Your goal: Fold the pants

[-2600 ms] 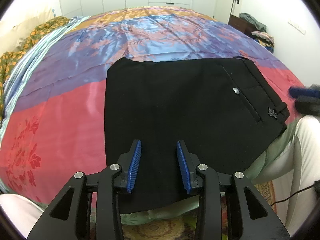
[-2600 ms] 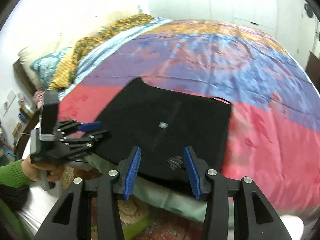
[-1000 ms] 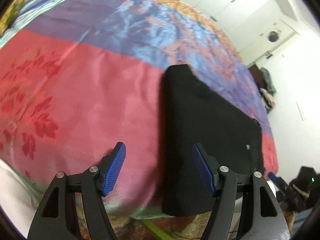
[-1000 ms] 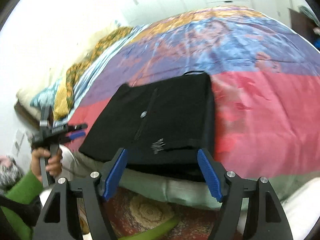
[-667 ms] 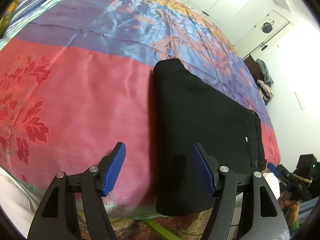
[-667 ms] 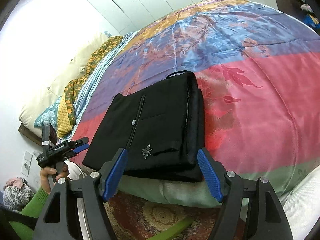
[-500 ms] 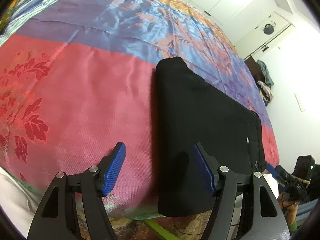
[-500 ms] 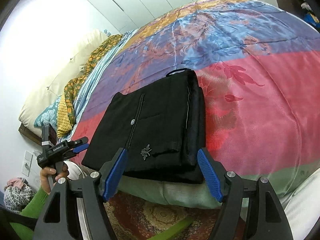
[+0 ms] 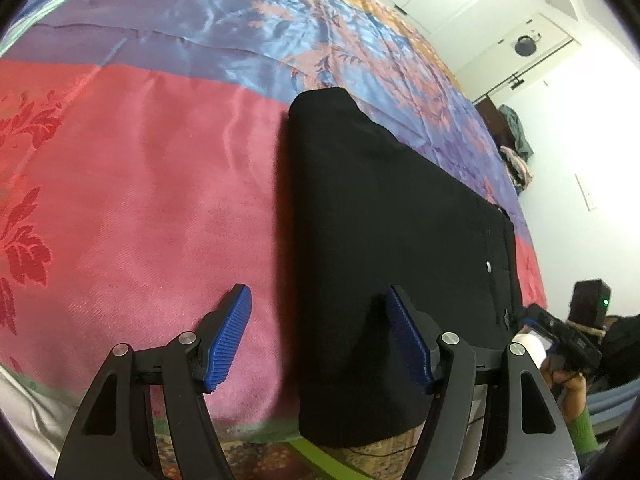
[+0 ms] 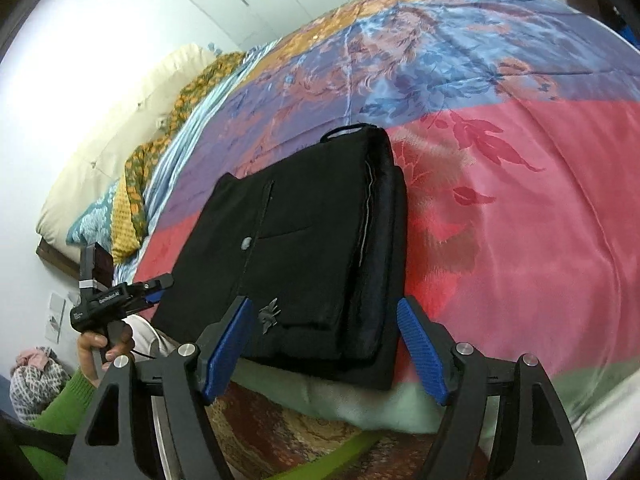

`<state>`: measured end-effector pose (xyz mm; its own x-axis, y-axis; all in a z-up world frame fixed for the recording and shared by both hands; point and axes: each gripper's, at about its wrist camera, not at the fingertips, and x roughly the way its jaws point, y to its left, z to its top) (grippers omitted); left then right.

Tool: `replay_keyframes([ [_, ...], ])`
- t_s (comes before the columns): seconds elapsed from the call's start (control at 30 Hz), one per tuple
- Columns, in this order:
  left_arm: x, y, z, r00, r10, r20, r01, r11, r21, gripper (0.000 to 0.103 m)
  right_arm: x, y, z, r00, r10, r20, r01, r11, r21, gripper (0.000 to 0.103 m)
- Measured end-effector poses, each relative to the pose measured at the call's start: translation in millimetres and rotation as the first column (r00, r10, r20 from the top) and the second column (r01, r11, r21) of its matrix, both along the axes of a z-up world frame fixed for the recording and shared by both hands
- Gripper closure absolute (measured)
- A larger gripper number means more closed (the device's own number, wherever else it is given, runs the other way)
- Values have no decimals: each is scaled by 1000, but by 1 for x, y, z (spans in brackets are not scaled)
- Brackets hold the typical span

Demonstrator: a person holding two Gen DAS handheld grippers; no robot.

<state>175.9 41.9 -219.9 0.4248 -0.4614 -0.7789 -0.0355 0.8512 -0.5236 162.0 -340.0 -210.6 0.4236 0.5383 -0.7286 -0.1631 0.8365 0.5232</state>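
Note:
Black pants (image 9: 384,240) lie folded into a flat rectangle at the near edge of the bed, with a button and a small emblem near the waistband; they also show in the right wrist view (image 10: 304,248). My left gripper (image 9: 318,320) is open and empty, its jaws spread over the folded left edge near the front corner. My right gripper (image 10: 324,332) is open and empty, its jaws spread around the waistband end at the front right corner. Each gripper shows in the other's view: the left (image 10: 120,300) and the right (image 9: 560,336).
The bed wears a satin cover (image 9: 140,184) in red, purple, blue and orange bands. Pillows (image 10: 120,160) lie at the head. A patterned rug (image 10: 280,432) is below the bed edge. Clothes pile (image 9: 516,152) by the far wall.
Both grippers have opened wide since 2.6 s ago and swung to opposite ends of the folded pants. In the last half second they moved slightly closer; the pants have not moved.

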Motion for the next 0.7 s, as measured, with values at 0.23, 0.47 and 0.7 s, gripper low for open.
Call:
replay_keyframes([
  [0.23, 15, 1, -11, 1000, -20, -17, 19, 997, -70, 23, 37, 0, -31, 991, 61, -118, -58, 998, 34, 20],
  [0.47, 20, -31, -12, 994, -113, -1, 113, 991, -71, 29, 59, 16, -42, 972, 158, -172, -134, 981, 143, 16],
  [0.7, 12, -25, -12, 996, -88, 13, 88, 995, -51, 50, 63, 14, -55, 976, 114, -186, -85, 984, 157, 26],
])
